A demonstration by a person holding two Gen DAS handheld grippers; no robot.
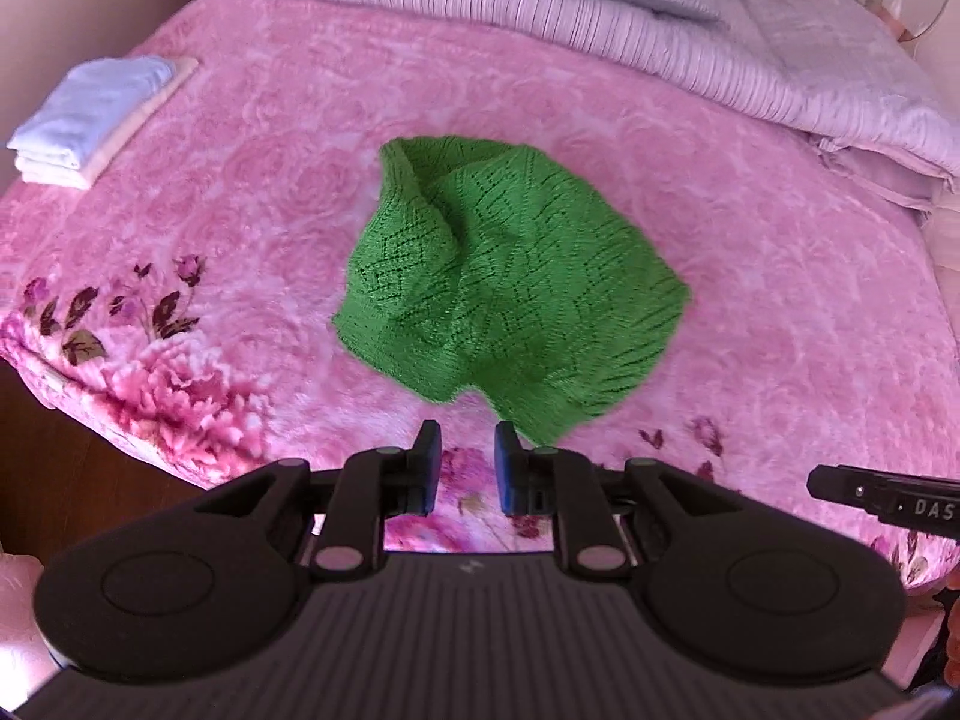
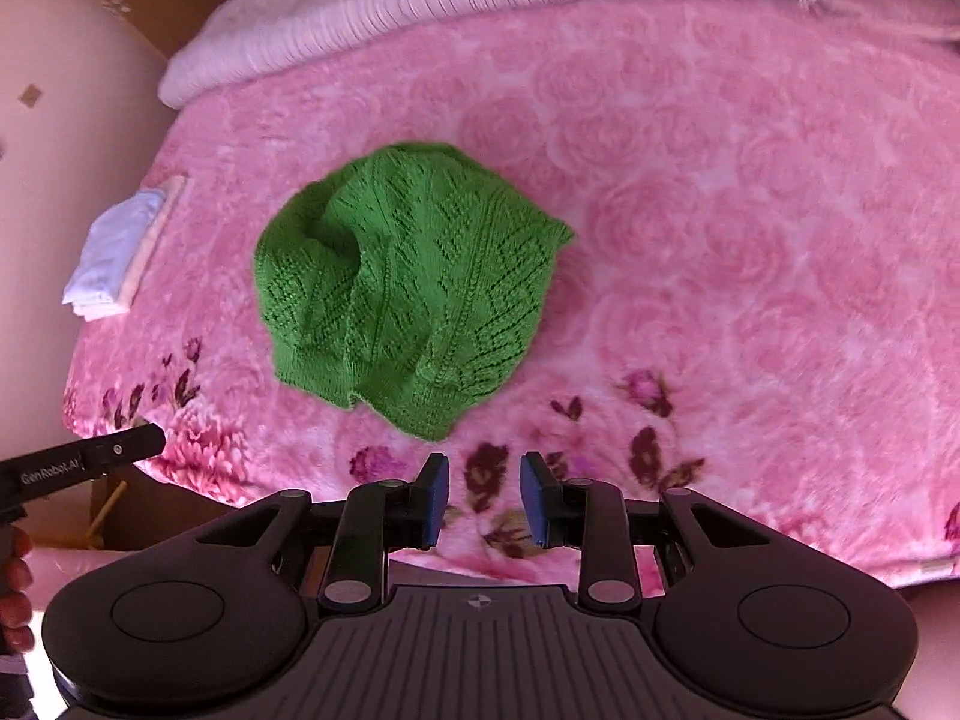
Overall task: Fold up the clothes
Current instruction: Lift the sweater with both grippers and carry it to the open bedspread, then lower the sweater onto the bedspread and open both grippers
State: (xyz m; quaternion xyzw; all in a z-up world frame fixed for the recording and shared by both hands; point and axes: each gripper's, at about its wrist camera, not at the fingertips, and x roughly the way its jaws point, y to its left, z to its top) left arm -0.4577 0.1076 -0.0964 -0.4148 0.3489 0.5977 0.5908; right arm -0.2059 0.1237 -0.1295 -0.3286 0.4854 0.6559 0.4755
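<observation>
The green sweater [image 1: 510, 288] lies bunched mid-blanket [image 1: 780, 312], at twelve o'clock from both grippers. The left gripper [image 1: 467, 468] and right gripper [image 2: 483, 498] hover spread, pinching nothing. That loose lacy knit could snag or stretch if only one layer gets pinched.

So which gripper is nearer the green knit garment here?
Left, by a small margin. The left gripper hovers open with its right fingertip just short of the green knit garment hem. The right gripper is also open, with a strip of pink blanket between it and the hem.
</observation>
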